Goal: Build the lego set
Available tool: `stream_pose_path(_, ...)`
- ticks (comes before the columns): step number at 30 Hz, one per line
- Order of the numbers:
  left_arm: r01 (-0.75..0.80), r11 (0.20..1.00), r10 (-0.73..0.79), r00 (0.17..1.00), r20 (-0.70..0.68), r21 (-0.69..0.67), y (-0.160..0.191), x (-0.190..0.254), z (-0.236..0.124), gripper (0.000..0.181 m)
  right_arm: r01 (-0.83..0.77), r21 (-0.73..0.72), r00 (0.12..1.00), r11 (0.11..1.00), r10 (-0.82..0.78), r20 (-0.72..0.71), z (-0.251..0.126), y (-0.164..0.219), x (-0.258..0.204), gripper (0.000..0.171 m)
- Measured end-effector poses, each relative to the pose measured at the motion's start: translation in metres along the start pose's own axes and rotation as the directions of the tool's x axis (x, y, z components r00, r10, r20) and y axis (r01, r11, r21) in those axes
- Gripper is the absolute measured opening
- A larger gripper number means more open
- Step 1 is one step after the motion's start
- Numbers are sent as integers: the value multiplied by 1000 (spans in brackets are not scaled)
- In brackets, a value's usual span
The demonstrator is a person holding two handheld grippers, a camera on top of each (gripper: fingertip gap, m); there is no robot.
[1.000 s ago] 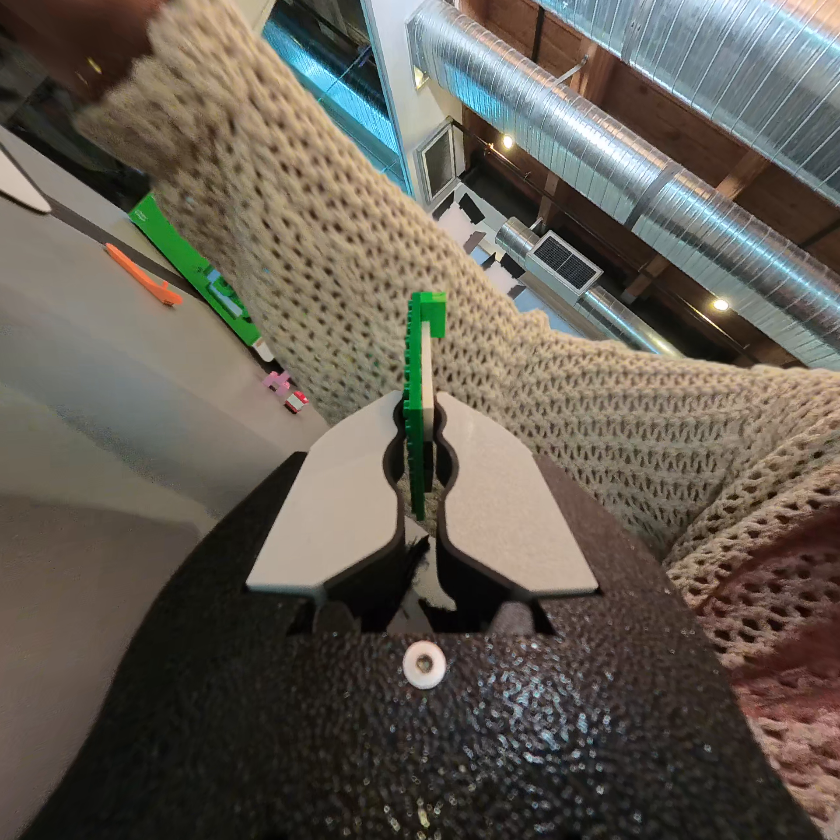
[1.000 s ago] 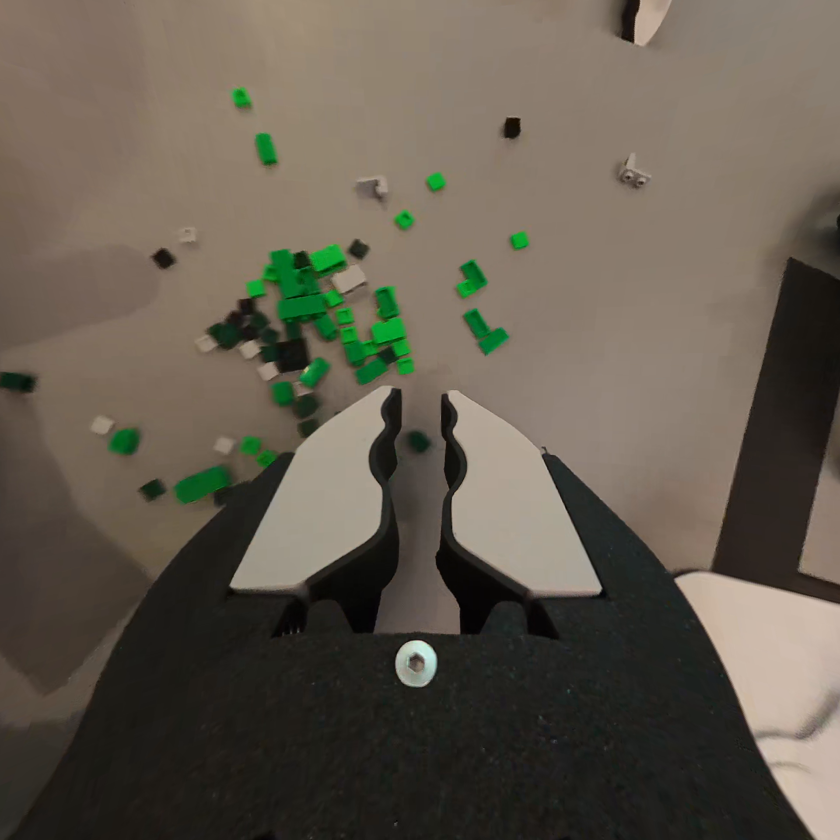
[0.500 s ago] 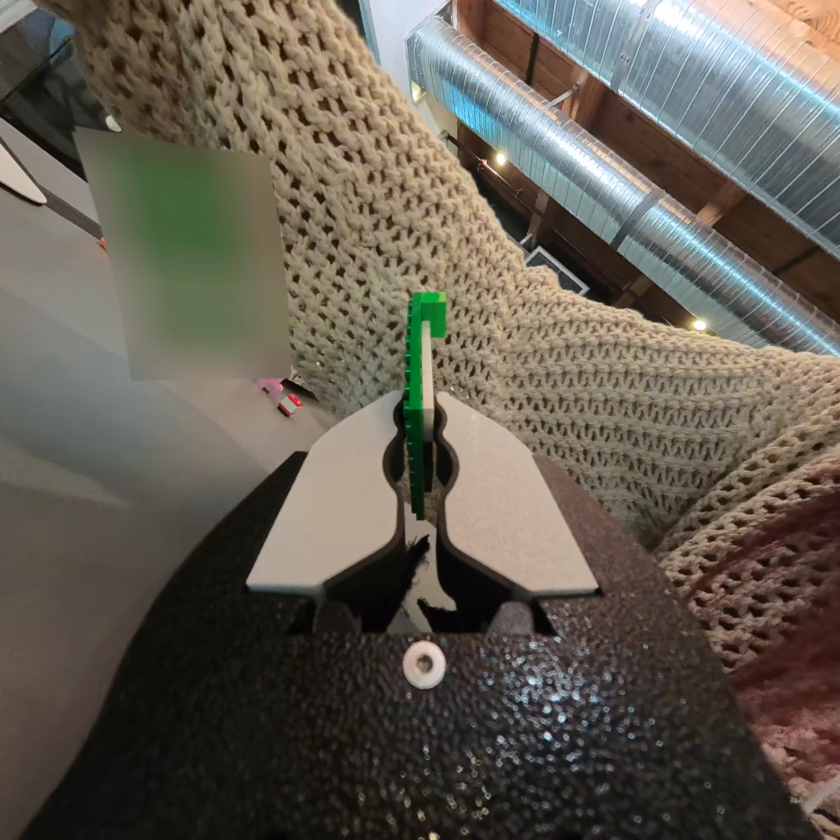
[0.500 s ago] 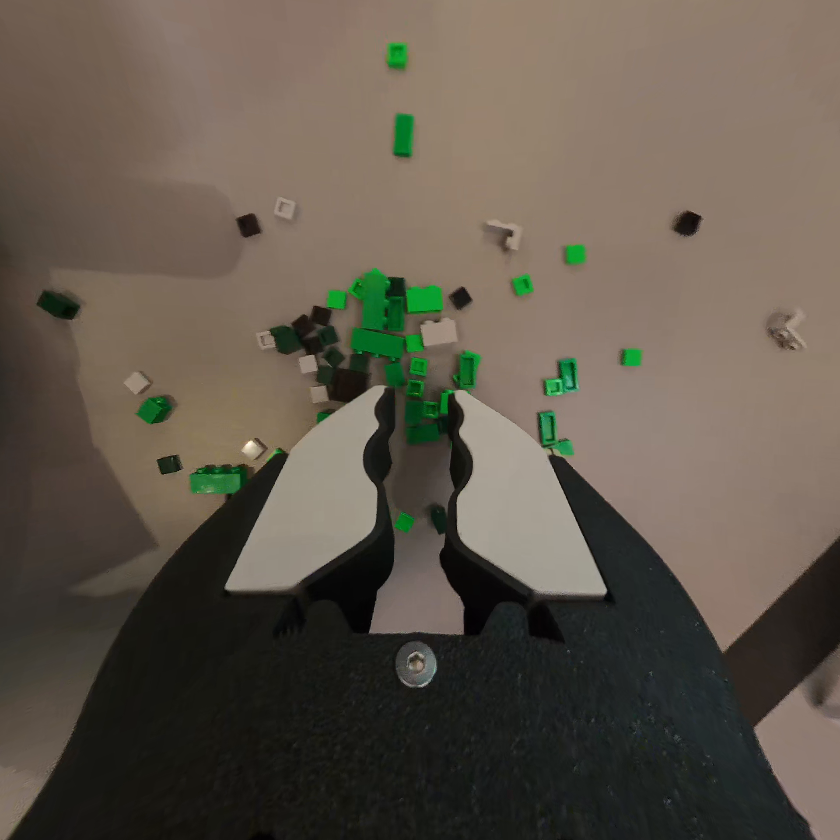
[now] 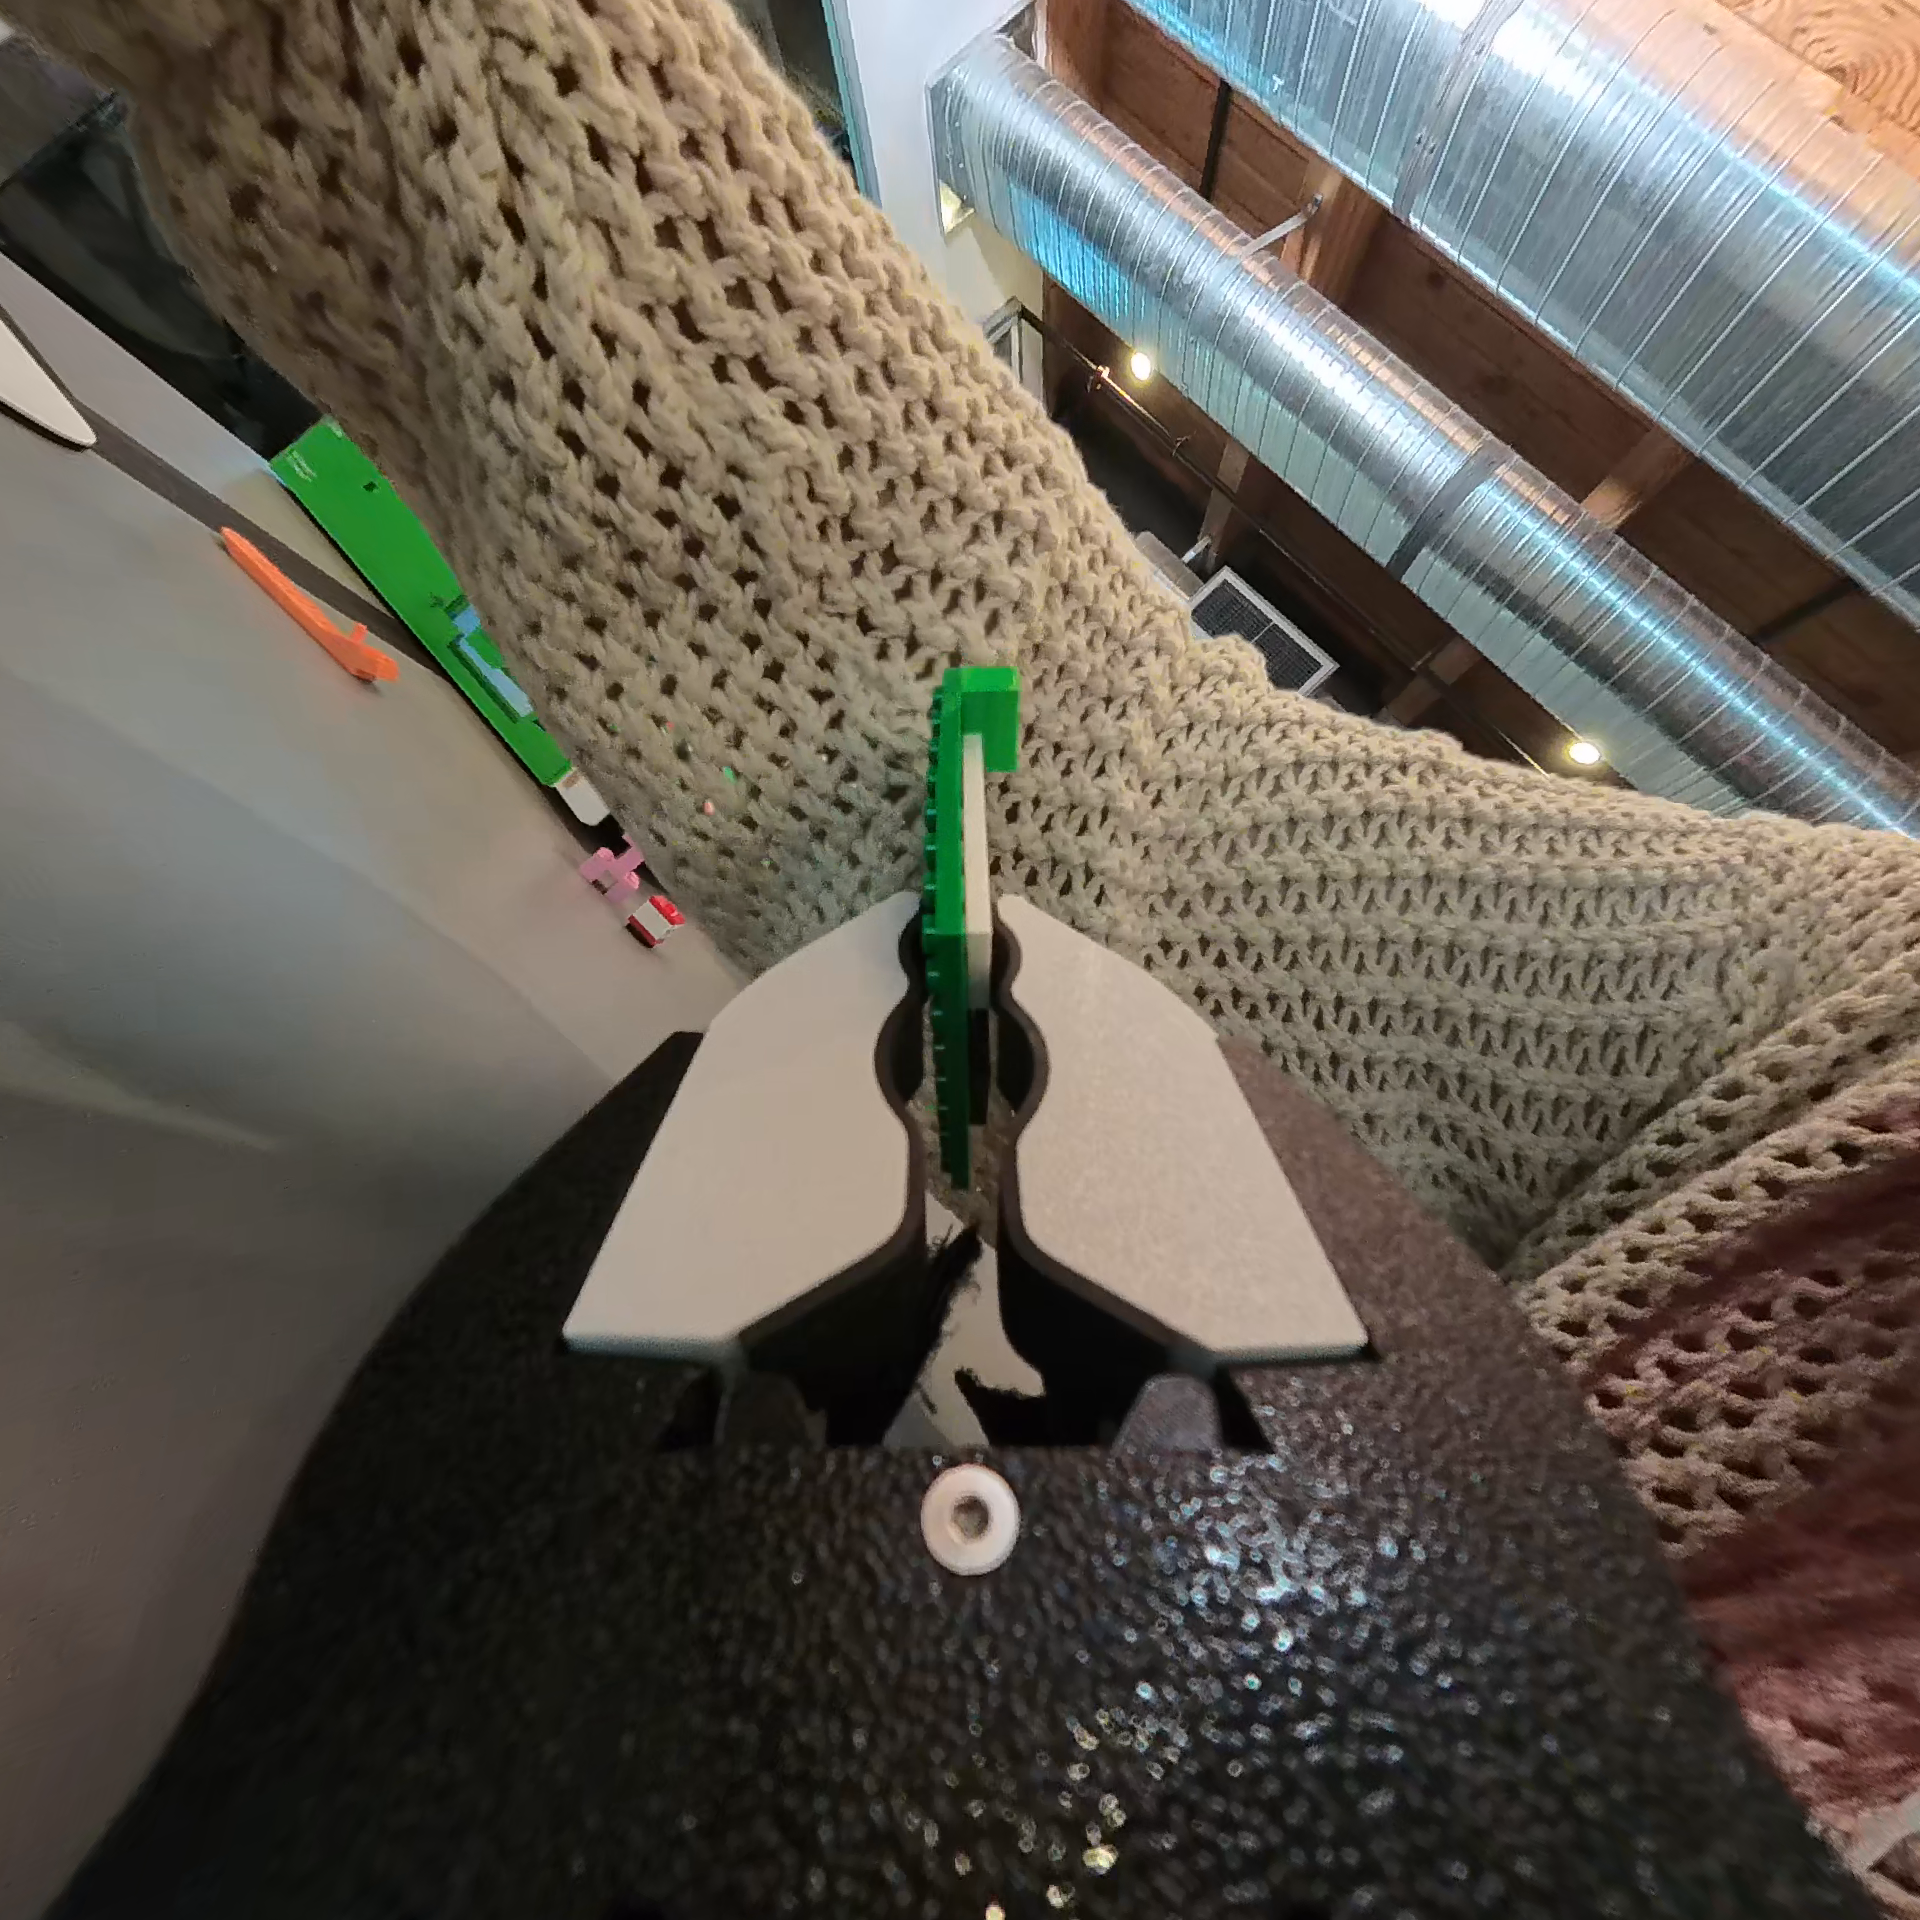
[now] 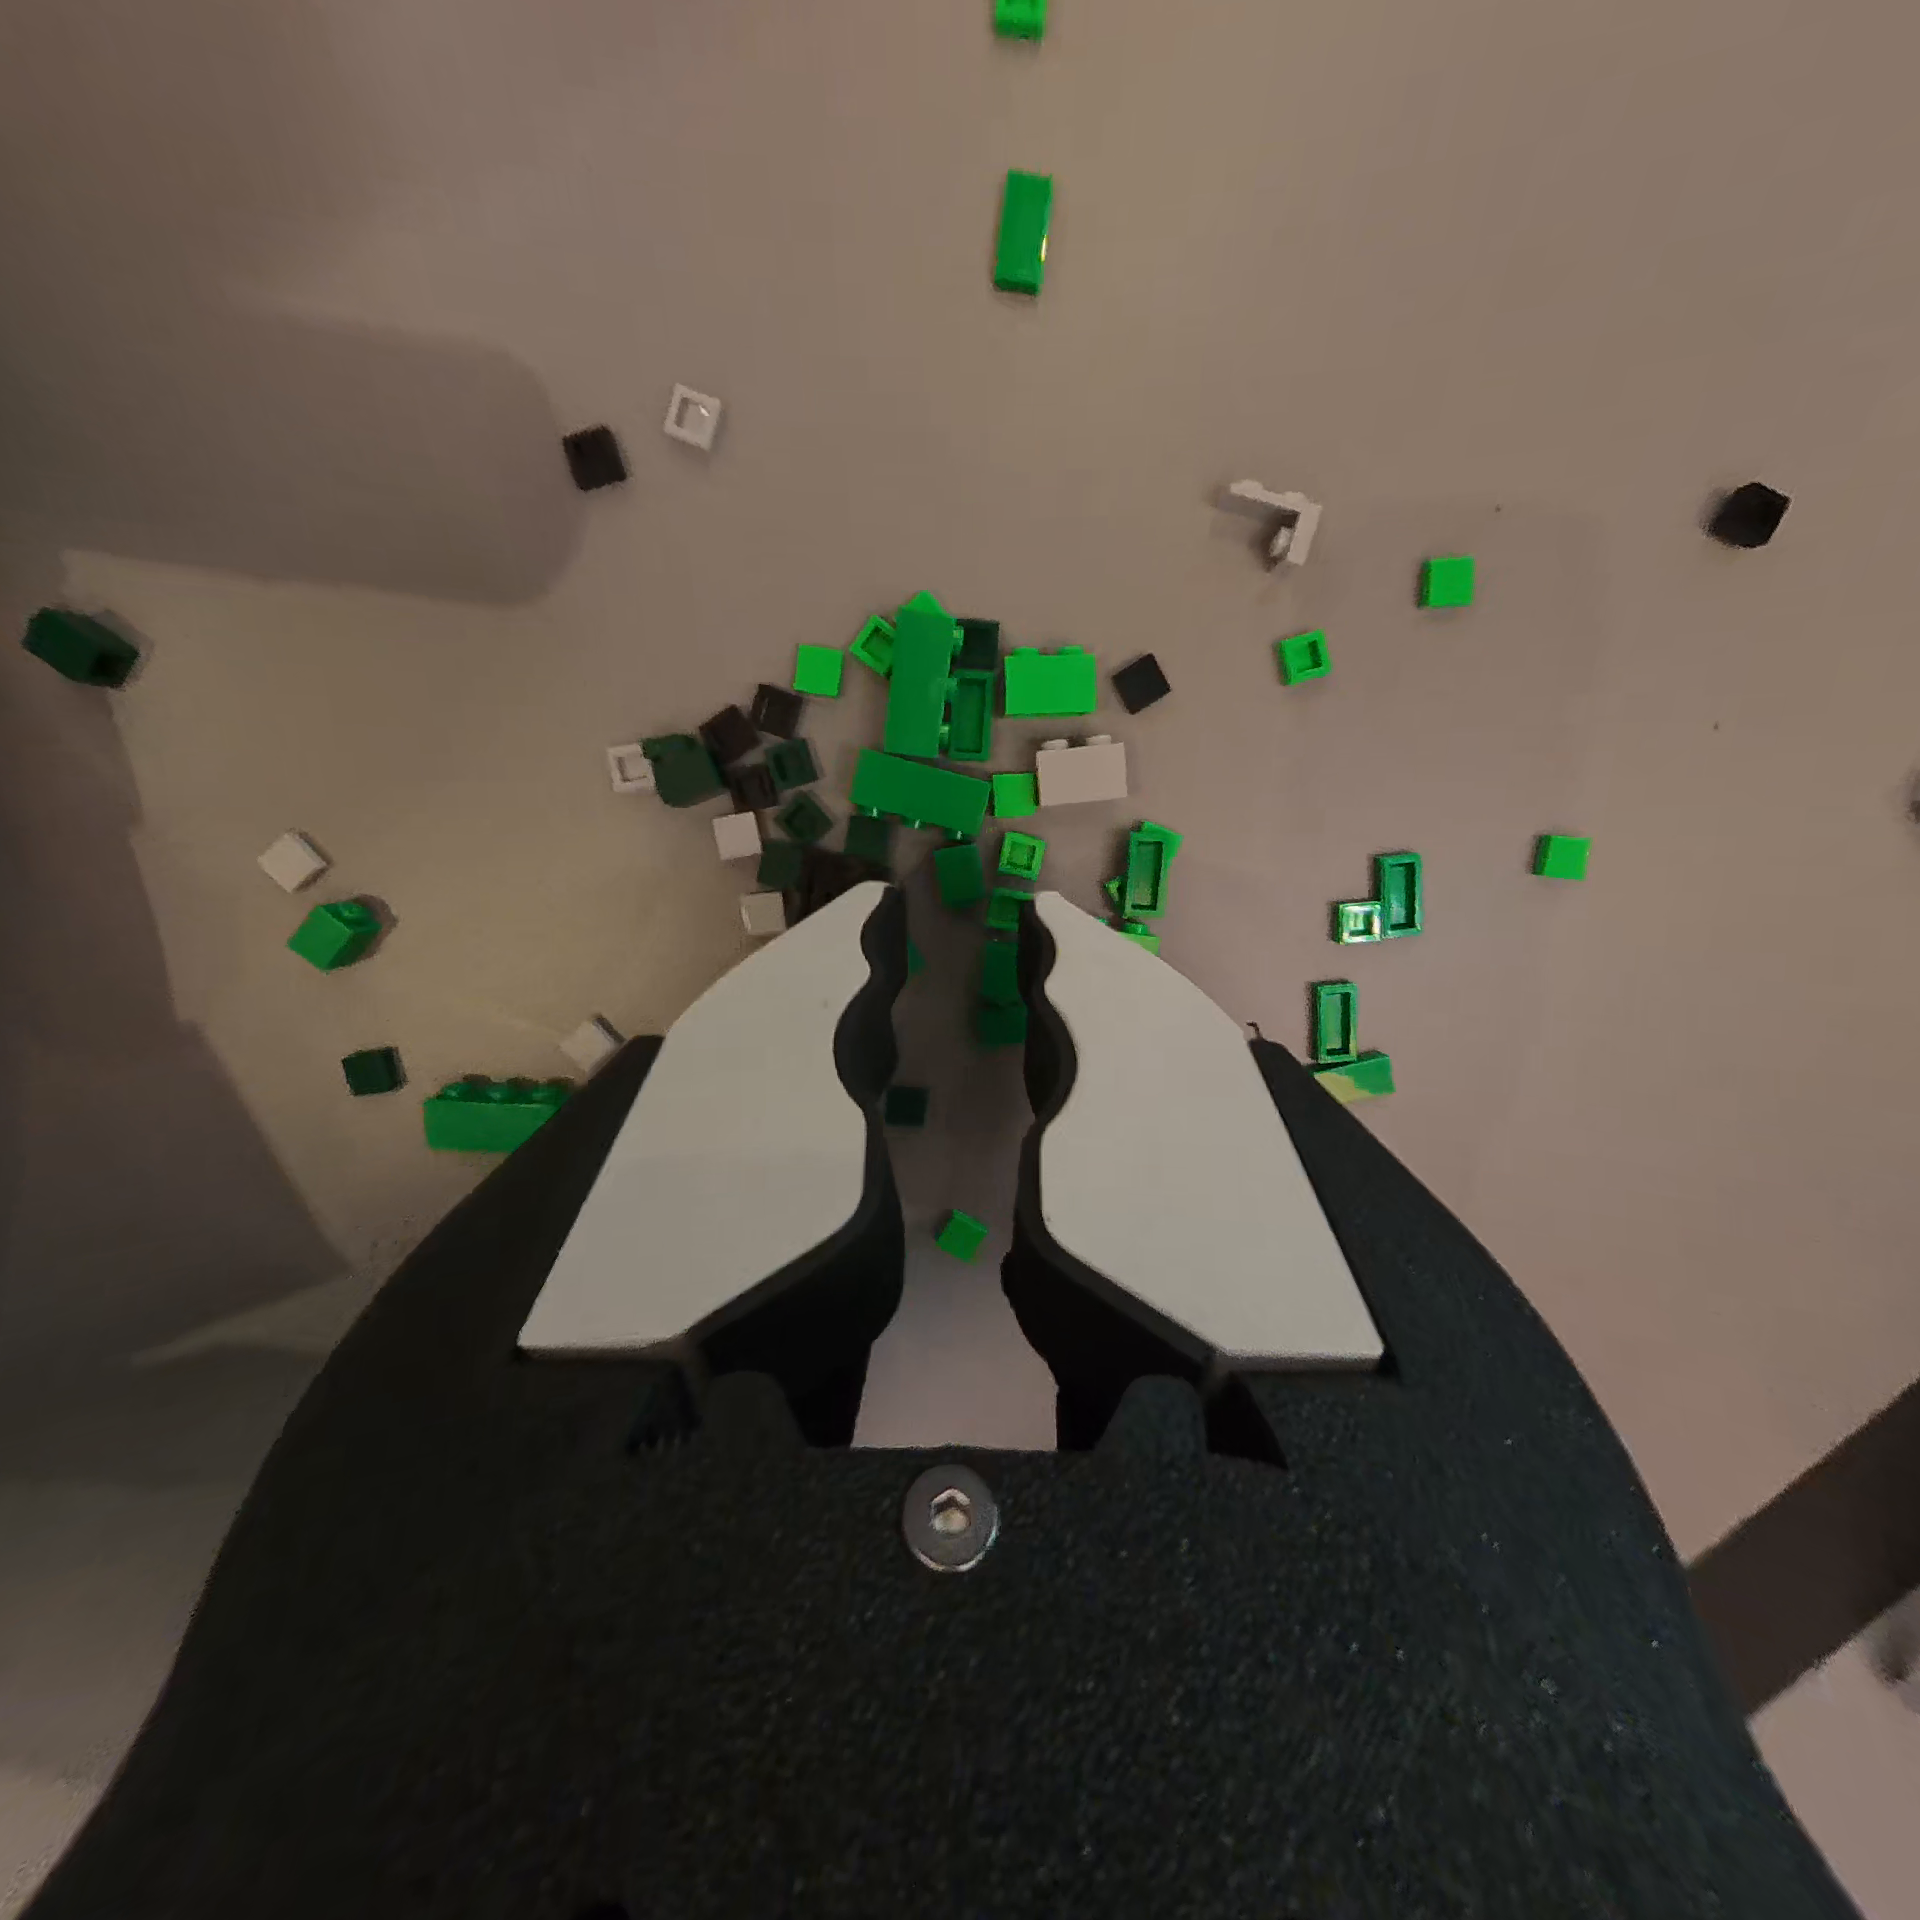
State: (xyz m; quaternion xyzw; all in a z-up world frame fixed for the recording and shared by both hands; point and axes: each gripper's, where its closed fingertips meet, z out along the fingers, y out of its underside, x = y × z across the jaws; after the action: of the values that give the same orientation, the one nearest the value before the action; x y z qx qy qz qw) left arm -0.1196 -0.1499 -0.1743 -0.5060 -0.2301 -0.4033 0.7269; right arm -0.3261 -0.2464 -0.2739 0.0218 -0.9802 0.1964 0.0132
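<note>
My left gripper (image 5: 961, 925) is shut on a green plate assembly (image 5: 958, 831), held edge-on and tilted upward, with a white layer and a green brick on its far end. A knitted beige sleeve (image 5: 727, 468) crosses close behind it. My right gripper (image 6: 964, 904) is open and empty, pointing down at a pile of loose green, dark green, black and white bricks (image 6: 925, 748) on the grey table (image 6: 1455, 260). Its fingertips are at the near edge of the pile, with small green pieces (image 6: 1003, 987) between the jaws.
In the left wrist view, an orange brick separator (image 5: 312, 623), a green booklet (image 5: 416, 592) and a small pink and red build (image 5: 634, 894) lie on the table. In the right wrist view, bricks are scattered around the pile, with a long green brick (image 6: 1023, 234) farther off. Tip to tip, the grippers are about 25 cm apart.
My right gripper has moved forward and down over the brick pile, which now looks larger and reaches between the jaws. The sleeve has shifted across the left wrist view; the left grip is unchanged.
</note>
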Motion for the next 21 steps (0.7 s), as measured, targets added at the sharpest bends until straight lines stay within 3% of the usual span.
stream_pose_path(13,3,1000,-3,1000,-4,-4,1,1,0,8,22,-8,998,1000,-22,61,7,1,-2,7)
stream_pose_path(21,5,1000,-5,1000,-4,-4,1,1,0,8,-11,60,1000,998,9,30,-12,5,0,7)
